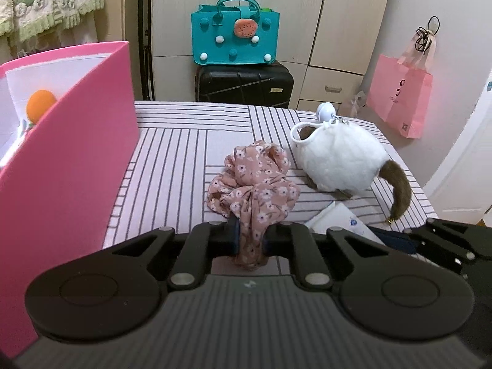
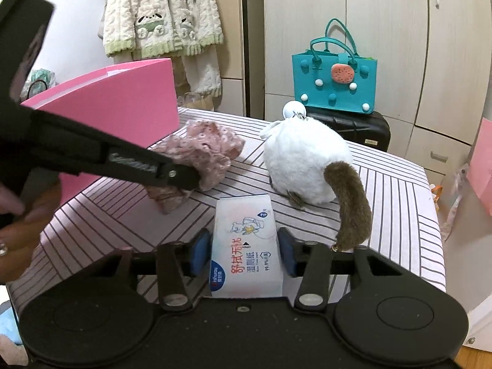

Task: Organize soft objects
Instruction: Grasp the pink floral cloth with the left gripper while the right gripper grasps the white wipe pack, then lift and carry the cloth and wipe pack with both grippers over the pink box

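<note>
Clamped between the left gripper (image 1: pixel 250 240) pads is a fold of the pink floral scrunchie (image 1: pixel 253 184), its bulk bunched just ahead of the fingertips on the striped bed cover (image 1: pixel 172 160). Left of that grip, close by, stands the pink box (image 1: pixel 77 141), open at the top with an orange ball (image 1: pixel 40 104) showing inside; I judge it the likely destination, so the coming move should turn on lifting the scrunchie up and leftward over that wall. The right gripper (image 2: pixel 244 255) has its blue pads pressed on the long sides of a wet-wipe pack (image 2: pixel 246 246), whose long axis runs straight out along the fingers. Beyond both, right of the scrunchie, a white plush toy (image 1: pixel 338 160) with a brown tail lies free, nearer the right hand.
</note>
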A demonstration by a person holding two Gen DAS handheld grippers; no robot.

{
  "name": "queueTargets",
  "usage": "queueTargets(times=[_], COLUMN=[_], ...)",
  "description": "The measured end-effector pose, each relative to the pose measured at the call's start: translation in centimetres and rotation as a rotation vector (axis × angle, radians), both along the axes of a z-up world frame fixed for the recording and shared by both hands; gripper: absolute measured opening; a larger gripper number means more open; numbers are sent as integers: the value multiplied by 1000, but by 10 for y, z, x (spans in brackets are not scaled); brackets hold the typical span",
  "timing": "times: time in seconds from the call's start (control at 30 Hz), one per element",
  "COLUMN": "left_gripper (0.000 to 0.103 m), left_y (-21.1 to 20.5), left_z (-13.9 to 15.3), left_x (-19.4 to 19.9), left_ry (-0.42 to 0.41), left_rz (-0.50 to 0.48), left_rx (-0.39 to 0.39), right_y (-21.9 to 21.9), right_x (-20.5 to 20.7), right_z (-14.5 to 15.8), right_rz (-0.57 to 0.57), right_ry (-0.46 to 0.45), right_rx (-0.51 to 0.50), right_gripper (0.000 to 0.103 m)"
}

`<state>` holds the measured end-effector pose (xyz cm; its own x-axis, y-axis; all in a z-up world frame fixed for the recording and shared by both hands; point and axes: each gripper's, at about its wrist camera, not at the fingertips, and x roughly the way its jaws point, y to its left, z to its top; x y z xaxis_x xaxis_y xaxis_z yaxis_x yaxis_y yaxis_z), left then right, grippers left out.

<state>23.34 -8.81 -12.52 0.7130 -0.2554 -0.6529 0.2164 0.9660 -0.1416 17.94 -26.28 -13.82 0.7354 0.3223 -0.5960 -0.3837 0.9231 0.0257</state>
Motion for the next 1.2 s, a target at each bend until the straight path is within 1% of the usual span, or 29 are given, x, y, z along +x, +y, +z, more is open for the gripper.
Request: queueTargets(times=[0.1,0.23,0.4,0.57,0.7,0.8,0.97,1.1,1.2], left_gripper=[12,12,12,12,12,12,12,12,12], left_y=[5,10,13,18,24,28,40,49,60], left_z=[5,11,17,23,31,39,52,64,76], left_x=[-15,-41,-61,-73,-82,-87,-91,-97,-104], left_ry=[28,53,65,93,132,160,217,211,205], left_rz=[-11,-51,-95,-168,-234,-280,-328,-336,-342], left_rx=[9,3,16,15,5,13,-6,17,16], right_y=[-2,-11,-14,-16,-19,-22,-18,-9,-3], right_x=[-3,-7,-12,-22,-29,-33,-42,-48,-52], right_z=[0,1,3,6,11,18,37,55,68], right_rz=[-46,-64,-34,16,51,74,124,158,180], right_ry=[-11,28,89,169,226,268,291,302,313], right_rx=[11,75,140,188,187,201,184,163,153], right_gripper=[45,45,45,45,45,45,45,45,45])
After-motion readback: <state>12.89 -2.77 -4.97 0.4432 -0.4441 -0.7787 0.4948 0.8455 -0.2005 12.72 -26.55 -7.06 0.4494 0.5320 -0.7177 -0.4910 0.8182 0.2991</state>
